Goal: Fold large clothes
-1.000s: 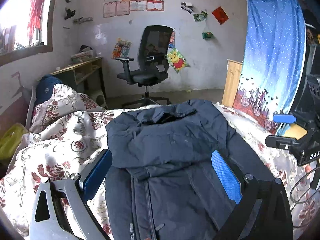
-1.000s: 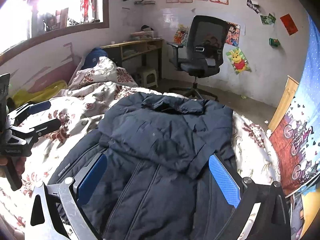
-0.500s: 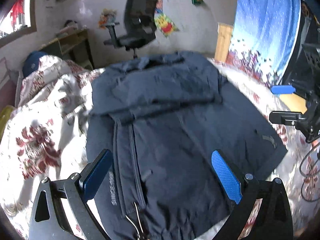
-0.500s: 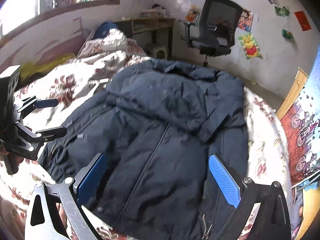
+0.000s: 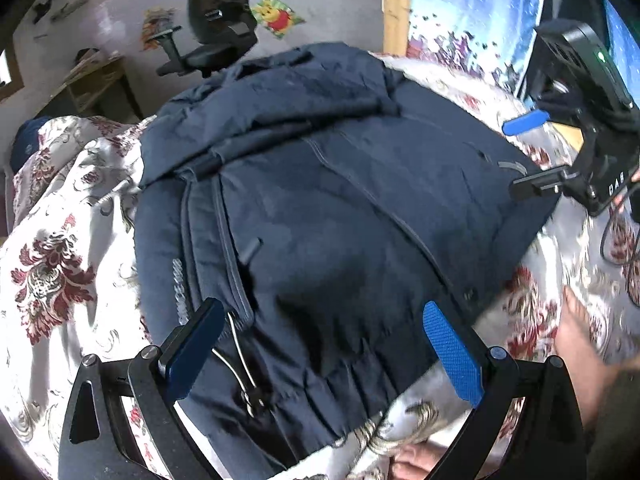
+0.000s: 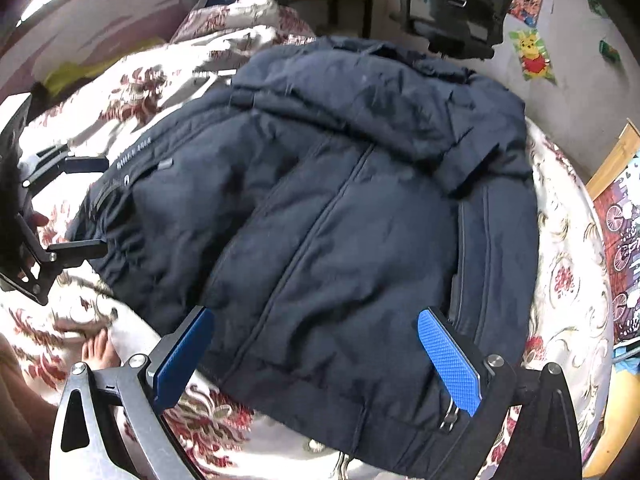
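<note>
A dark navy padded jacket (image 5: 320, 208) lies on the bed, sleeves folded across its upper part, hem toward me; it also shows in the right wrist view (image 6: 328, 208). My left gripper (image 5: 320, 348) is open and empty, hovering above the jacket's hem at its left side, near a zip pull with a wire loop (image 5: 240, 364). My right gripper (image 6: 316, 356) is open and empty above the hem at the jacket's right side. Each gripper shows in the other's view: the right one (image 5: 536, 156) at the right edge, the left one (image 6: 76, 204) at the left edge.
The bed has a white cover with red flowers (image 5: 52, 264). A black office chair (image 5: 216, 28) and a wooden desk (image 5: 92, 80) stand behind the bed. A blue curtain (image 5: 472, 12) hangs on the right. A bare foot (image 6: 100, 350) rests on the bed.
Both grippers have tilted down and drawn back toward the jacket's hem, so the whole jacket now fills the views. Both stay open and empty.
</note>
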`<state>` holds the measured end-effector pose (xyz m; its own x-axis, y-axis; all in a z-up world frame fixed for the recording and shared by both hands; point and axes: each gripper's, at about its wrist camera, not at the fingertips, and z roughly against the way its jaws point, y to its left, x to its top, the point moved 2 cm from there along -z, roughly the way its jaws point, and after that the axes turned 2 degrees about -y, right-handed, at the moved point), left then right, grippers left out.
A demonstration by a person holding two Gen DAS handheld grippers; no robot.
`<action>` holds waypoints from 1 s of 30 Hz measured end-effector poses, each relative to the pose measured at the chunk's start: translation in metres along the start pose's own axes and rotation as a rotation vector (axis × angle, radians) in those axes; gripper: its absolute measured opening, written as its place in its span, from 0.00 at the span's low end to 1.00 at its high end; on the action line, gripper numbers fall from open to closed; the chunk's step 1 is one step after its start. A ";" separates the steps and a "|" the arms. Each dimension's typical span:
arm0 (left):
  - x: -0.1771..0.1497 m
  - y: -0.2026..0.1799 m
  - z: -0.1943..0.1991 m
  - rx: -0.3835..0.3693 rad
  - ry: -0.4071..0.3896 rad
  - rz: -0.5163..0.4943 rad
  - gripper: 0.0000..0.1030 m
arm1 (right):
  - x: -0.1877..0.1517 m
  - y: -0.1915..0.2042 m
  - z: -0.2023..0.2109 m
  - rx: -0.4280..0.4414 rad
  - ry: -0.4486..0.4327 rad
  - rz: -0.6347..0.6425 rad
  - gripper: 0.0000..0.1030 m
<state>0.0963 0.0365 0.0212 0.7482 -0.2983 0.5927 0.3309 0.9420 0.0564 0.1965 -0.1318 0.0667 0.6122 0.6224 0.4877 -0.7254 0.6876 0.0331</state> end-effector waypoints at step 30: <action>-0.059 -0.030 -0.051 0.101 0.224 -0.330 0.95 | -0.052 0.005 -0.040 0.008 0.256 0.057 1.00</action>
<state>0.0716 0.0180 -0.0568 0.7219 -0.6025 0.3404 0.5244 0.7972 0.2990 0.1734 -0.1457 0.0066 0.6291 0.7353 0.2520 -0.7629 0.6462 0.0190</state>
